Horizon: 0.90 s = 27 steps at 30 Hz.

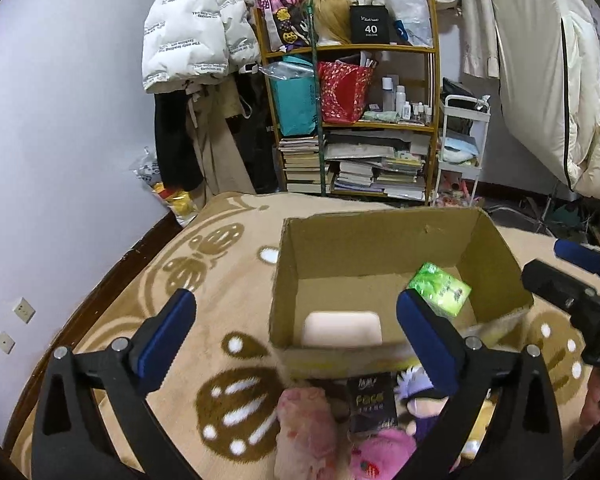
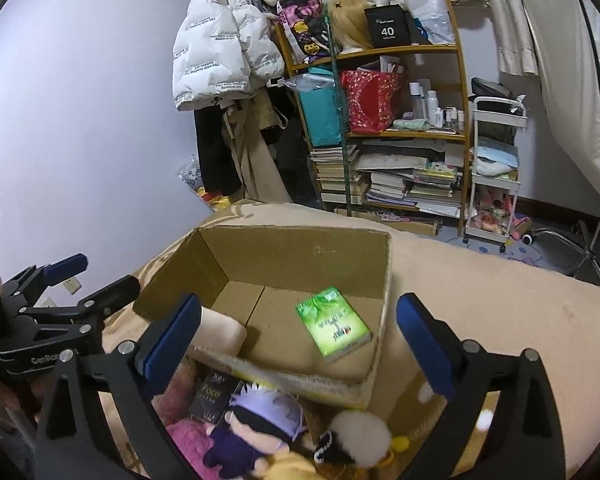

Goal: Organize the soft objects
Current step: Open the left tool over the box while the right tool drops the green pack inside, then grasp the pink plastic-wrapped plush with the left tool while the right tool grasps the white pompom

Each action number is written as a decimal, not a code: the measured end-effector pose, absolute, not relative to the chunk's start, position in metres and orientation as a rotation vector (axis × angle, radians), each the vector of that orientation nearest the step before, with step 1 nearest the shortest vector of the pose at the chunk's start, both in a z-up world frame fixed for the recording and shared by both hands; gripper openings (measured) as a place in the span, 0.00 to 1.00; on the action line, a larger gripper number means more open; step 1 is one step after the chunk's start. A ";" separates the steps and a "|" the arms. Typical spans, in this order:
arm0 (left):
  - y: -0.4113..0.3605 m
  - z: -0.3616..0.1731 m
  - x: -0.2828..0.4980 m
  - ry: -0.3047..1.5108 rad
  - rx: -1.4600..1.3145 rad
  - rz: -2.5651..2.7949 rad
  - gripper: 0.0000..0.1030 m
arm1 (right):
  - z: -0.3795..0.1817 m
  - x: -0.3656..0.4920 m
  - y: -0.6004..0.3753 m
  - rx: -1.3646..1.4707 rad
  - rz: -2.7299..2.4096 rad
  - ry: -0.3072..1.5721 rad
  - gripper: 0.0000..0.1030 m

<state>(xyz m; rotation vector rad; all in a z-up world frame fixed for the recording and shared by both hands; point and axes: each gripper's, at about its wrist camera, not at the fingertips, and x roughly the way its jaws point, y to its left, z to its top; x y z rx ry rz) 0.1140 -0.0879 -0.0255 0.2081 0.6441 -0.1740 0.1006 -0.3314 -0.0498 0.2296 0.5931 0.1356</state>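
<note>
An open cardboard box (image 1: 380, 240) (image 2: 300, 252) stands on a beige patterned blanket (image 1: 228, 272). Inside it lie a cream soft pad (image 1: 342, 328) (image 2: 224, 332) and a green tissue pack (image 1: 440, 288) (image 2: 332, 324). My left gripper (image 1: 296, 300) is open over the box's near wall, nothing between its pads. My right gripper (image 2: 300, 304) is open too, above the box's near edge. In front of the box are a pink plush (image 1: 304, 420), a dark packet (image 1: 372, 404), a white-haired purple doll (image 2: 256, 420) and a yellow plush with a white pompom (image 2: 356, 436).
Behind the bed stands a wooden shelf (image 1: 348, 120) packed with books and bags, with a white cart (image 1: 460, 148) to its right. A white puffer jacket (image 1: 196, 36) hangs at the left, by a pale wall. Hanging covers fill the right.
</note>
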 end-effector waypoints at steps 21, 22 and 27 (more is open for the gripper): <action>-0.067 -0.030 0.078 0.797 0.211 -0.125 0.97 | -0.042 0.046 -0.337 0.264 0.090 0.629 0.99; -0.066 -0.034 0.080 0.810 0.209 -0.122 0.97 | -0.043 0.047 -0.337 0.266 0.087 0.635 0.99; -0.063 -0.052 0.092 0.848 0.213 -0.102 0.97 | -0.056 0.051 -0.340 0.272 0.075 0.669 0.99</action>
